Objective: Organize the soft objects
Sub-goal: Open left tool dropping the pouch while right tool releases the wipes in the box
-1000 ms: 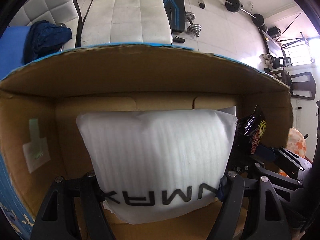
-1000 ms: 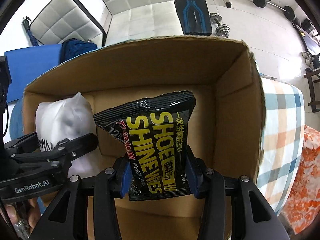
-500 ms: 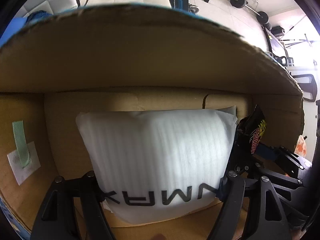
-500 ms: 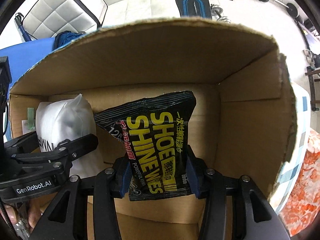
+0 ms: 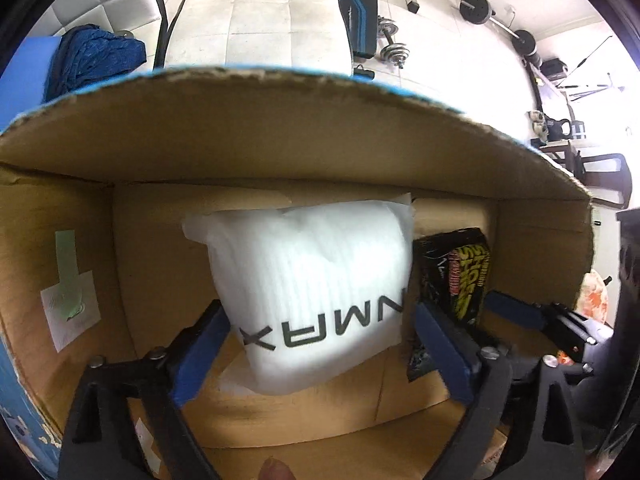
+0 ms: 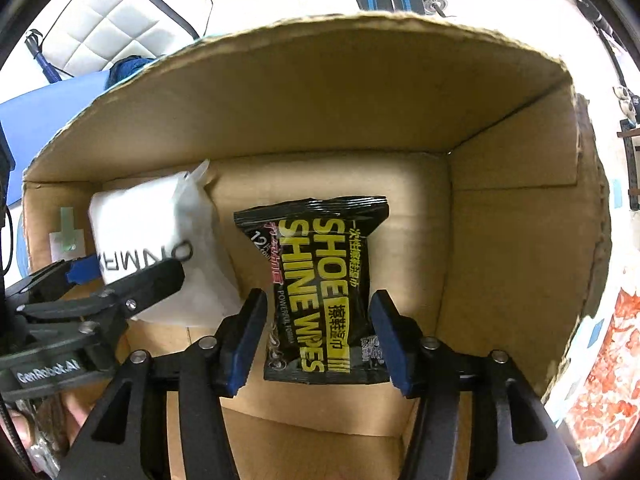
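A white foam pouch [image 5: 312, 280] with black lettering lies on the floor of a cardboard box [image 5: 280, 140]. My left gripper [image 5: 320, 352] straddles the pouch. Its jaws are opening and its blue pads [image 5: 200, 352] stand clear of the pouch on both sides. To the right lies a black and yellow shoe-wipes pack [image 6: 324, 296], flat on the box floor [image 6: 408, 184]. My right gripper [image 6: 318, 340] is over the pack with its jaws opening, and a gap shows at each pad. The right wrist view also shows the pouch [image 6: 152, 240] and the left gripper [image 6: 120, 276].
The box walls [image 6: 500, 240] rise on all sides around both grippers. Beyond the box are white padded seats [image 5: 260, 12], a blue cloth [image 5: 96, 60], a bench and dumbbells [image 5: 394, 50]. Checked and orange fabric [image 6: 608, 380] lies to the right. A fingertip [image 5: 274, 470] shows at the lower edge.
Both grippers have opened. The pouch and the wipes pack have left the pads and now lie on the box floor. The right gripper has sunk a little deeper into the box.
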A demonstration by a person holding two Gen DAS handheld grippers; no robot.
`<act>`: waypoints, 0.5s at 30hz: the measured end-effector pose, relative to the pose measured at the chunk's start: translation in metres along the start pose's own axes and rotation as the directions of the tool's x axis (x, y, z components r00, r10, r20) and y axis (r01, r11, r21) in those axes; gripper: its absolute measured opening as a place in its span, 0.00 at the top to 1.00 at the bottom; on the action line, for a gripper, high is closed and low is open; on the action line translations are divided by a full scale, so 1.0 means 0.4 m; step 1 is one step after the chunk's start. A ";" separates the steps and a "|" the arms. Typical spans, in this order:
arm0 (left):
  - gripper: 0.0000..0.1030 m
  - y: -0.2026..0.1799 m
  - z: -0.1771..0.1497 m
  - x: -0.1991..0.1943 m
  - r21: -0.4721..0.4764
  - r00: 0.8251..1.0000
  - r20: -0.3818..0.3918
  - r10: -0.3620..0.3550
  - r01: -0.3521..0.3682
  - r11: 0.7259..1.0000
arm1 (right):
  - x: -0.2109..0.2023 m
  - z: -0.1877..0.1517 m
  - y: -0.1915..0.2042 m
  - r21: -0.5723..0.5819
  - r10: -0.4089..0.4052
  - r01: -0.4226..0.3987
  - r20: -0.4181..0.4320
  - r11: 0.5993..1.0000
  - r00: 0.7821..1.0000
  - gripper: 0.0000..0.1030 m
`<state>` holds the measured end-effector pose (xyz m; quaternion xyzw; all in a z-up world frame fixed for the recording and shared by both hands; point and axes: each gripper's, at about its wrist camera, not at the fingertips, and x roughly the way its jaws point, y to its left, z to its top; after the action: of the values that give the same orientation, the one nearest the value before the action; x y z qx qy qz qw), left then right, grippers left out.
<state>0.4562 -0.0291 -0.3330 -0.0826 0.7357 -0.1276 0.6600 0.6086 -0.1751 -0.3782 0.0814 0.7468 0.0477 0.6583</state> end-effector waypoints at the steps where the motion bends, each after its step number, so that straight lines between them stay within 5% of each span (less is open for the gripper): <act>1: 0.07 -0.002 -0.004 -0.011 0.005 1.000 0.013 0.008 -0.008 1.000 | -0.001 -0.004 0.007 -0.009 0.013 -0.013 -0.007 1.000 1.000 0.31; 11: 0.00 -0.010 -0.118 -0.102 0.056 0.980 0.168 0.108 -0.119 0.991 | -0.032 -0.086 0.077 -0.068 -0.053 0.056 0.047 0.996 0.997 0.00; 15: 0.00 -0.034 -0.168 -0.146 0.072 0.958 0.245 0.148 -0.170 0.983 | -0.063 -0.138 0.069 -0.037 -0.073 0.078 0.107 0.996 0.991 0.00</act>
<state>0.3955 -0.0197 -0.2671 -0.0076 0.6486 -0.0970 0.7549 0.5586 -0.1508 -0.3415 0.0419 0.7122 0.0336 0.6999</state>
